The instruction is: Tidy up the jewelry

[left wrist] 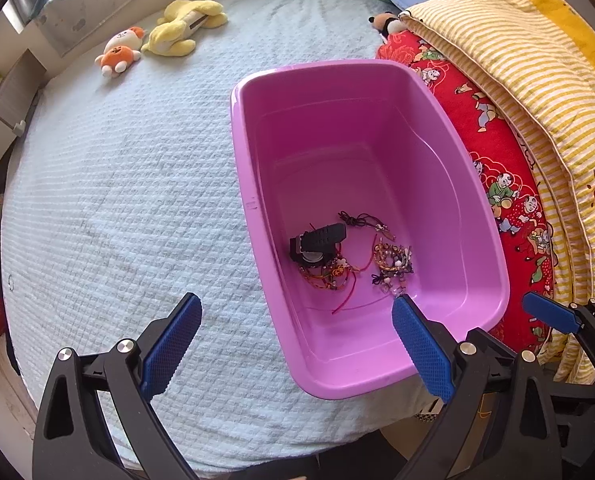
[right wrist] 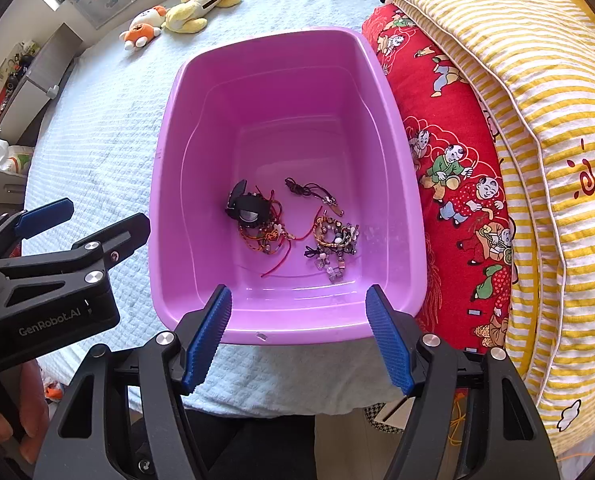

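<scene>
Glossy smooth plastic tub (right wrist: 185, 128) sits on a matt quilted cloth bedcover (left wrist: 117, 184).

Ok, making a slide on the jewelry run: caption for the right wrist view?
Open right hand-held gripper above a pink tub holding tangled bracelets and a black watch.

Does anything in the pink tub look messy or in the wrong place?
Yes. In the pink tub, the red cord bracelets are tangled around the black watch, and a beaded bracelet lies bunched beside them. Nothing looks spilled or broken.
</scene>
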